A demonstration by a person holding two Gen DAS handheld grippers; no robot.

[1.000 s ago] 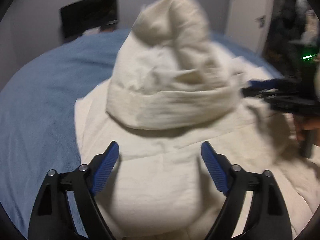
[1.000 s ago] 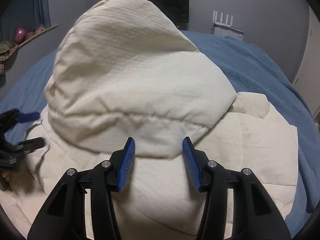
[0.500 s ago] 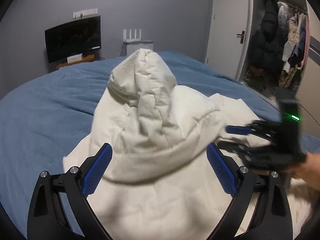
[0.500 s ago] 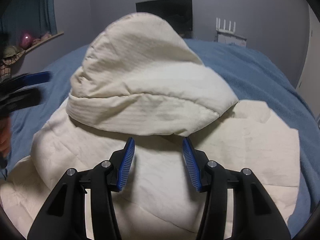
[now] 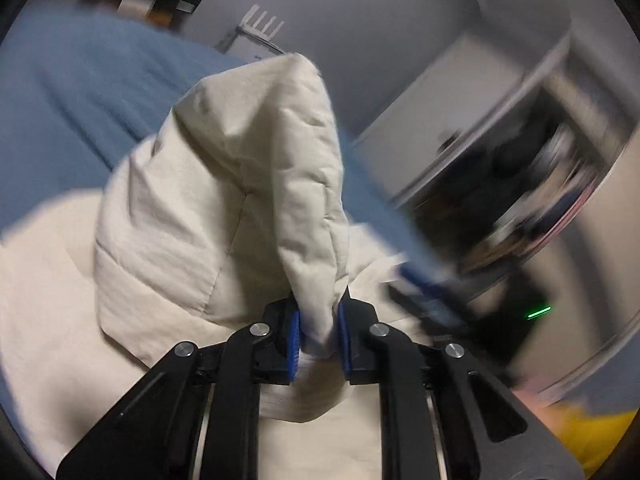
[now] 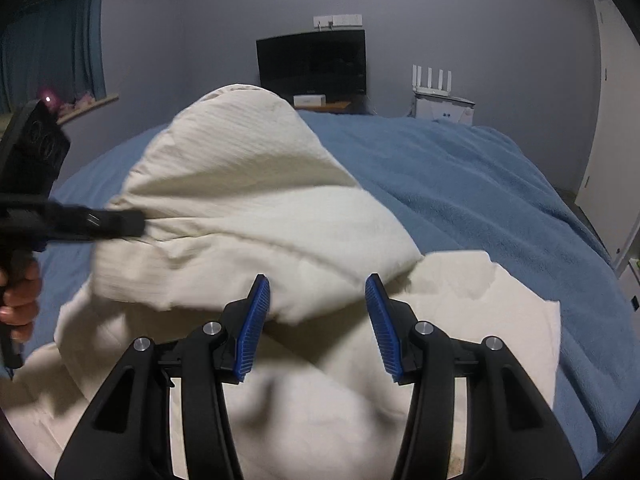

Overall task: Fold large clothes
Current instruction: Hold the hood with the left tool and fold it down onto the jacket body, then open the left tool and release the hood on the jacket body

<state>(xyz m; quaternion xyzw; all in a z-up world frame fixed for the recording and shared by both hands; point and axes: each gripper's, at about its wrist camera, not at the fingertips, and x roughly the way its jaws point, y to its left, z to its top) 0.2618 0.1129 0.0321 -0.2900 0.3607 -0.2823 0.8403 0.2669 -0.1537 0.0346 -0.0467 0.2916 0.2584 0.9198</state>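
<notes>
The cream hooded jacket (image 6: pixel 304 380) lies spread on the blue bedspread (image 6: pixel 472 184), its cloth finely ribbed and softly padded, with stitched seams. Its hood (image 5: pixel 240 184) stands up in a puffy, creased peak above the body of the garment. The left gripper (image 5: pixel 318 338) has its blue ridged pads closed tight on a fold at the hood's edge. From the other side, that same gripper reaches in and meets the hood's rim. The right gripper (image 6: pixel 318 322) hovers just over the jacket's body below the hood, jaws spread wide and holding nothing. Beyond the bed a dark monitor (image 6: pixel 312 62) sits against the grey wall, with a white router (image 6: pixel 434 90) with upright antennas beside it. No lettering is legible anywhere.
</notes>
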